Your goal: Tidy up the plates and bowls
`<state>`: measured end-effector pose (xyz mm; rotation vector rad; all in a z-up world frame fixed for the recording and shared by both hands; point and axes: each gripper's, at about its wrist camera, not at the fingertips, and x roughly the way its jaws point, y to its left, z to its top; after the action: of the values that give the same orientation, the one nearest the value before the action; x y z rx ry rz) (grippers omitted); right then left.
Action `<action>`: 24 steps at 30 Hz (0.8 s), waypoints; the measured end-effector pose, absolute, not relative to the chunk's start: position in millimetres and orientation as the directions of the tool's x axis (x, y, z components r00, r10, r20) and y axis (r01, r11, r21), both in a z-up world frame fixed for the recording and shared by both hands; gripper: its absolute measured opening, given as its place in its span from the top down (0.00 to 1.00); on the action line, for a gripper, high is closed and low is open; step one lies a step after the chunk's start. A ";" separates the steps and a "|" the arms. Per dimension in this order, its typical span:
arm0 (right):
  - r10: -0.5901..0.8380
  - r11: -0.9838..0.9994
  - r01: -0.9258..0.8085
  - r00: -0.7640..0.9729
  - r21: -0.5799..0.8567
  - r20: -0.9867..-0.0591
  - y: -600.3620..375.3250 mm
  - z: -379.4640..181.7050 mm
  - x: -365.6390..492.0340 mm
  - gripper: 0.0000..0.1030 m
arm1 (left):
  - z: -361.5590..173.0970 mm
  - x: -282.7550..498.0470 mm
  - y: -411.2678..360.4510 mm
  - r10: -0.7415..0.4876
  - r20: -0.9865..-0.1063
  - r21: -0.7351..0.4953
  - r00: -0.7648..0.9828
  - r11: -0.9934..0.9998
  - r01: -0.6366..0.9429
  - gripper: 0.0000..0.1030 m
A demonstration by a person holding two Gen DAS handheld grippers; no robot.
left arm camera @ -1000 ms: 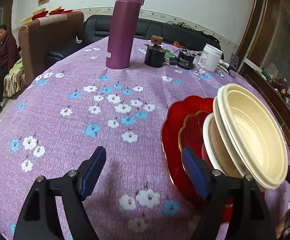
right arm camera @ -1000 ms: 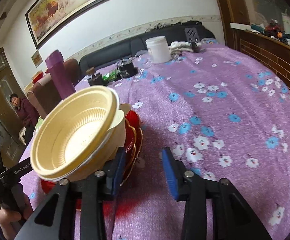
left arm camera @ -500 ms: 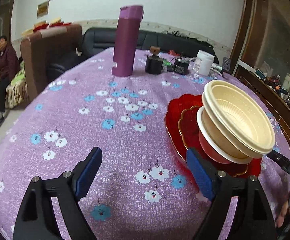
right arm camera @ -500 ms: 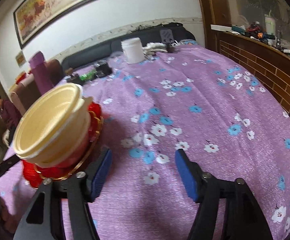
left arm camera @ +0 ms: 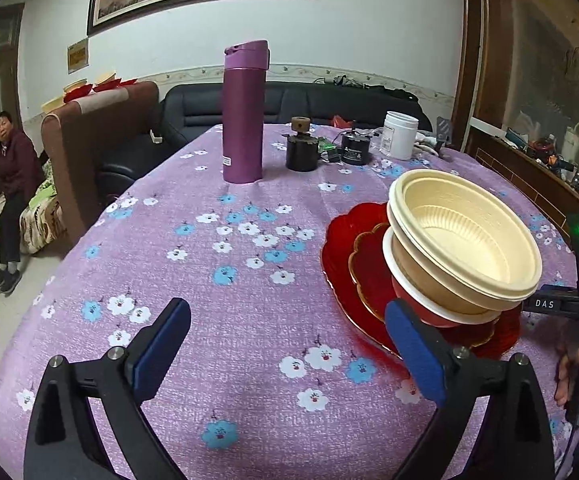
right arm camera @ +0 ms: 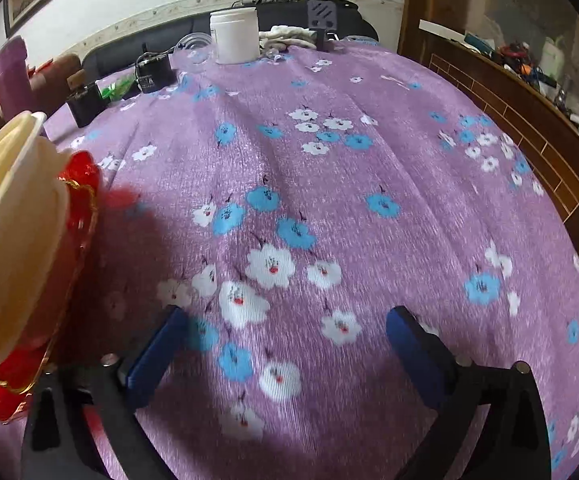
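Cream bowls (left arm camera: 465, 240) sit nested and tilted on a red bowl, on red plates (left arm camera: 341, 256) lying on the purple flowered tablecloth (left arm camera: 249, 280). The left gripper (left arm camera: 289, 344) hangs spread and empty just left of the plates; the right gripper (right arm camera: 287, 344) hangs spread and empty to their right. A purple flask (left arm camera: 244, 112) stands well behind the plates.

Low wrist views; shared bowl stack (left arm camera: 463, 240)

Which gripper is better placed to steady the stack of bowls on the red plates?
Left, probably. The left gripper is open with the bowl stack beside its jaws; the right gripper faces bare tablecloth.
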<state>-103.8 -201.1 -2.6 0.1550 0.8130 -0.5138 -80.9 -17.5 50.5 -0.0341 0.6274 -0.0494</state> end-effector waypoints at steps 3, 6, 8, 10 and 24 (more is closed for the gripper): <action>-0.377 0.869 0.491 0.575 -0.063 -0.726 -203.6 -2.3 -102.5 0.01 | 50.0 -81.0 -16.7 -0.043 -0.585 -0.037 0.810 0.999 0.027 0.04; -0.380 0.868 0.493 0.574 -0.064 -0.725 -204.0 -3.0 -103.2 0.01 | 49.8 -80.6 -17.0 -0.035 -0.584 -0.025 0.811 0.999 0.025 0.03; -0.380 0.868 0.492 0.575 -0.065 -0.725 -203.5 -3.0 -104.1 0.01 | 50.1 -80.9 -17.5 -0.032 -0.581 -0.018 0.813 0.999 0.026 0.03; -0.381 0.868 0.491 0.575 -0.067 -0.724 -203.1 -3.2 -102.0 0.01 | 50.3 -82.3 -19.1 -0.027 -0.578 -0.011 0.816 1.000 0.026 0.03; -0.390 0.866 0.495 0.584 -0.068 -0.712 -197.6 -5.7 -111.7 0.01 | 57.6 -91.0 -16.7 0.014 -0.557 0.035 0.830 0.999 0.006 0.00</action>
<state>-111.7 -197.6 -5.7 0.1434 0.7944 -0.5182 -91.0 -16.7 57.6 0.0355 0.5911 0.0042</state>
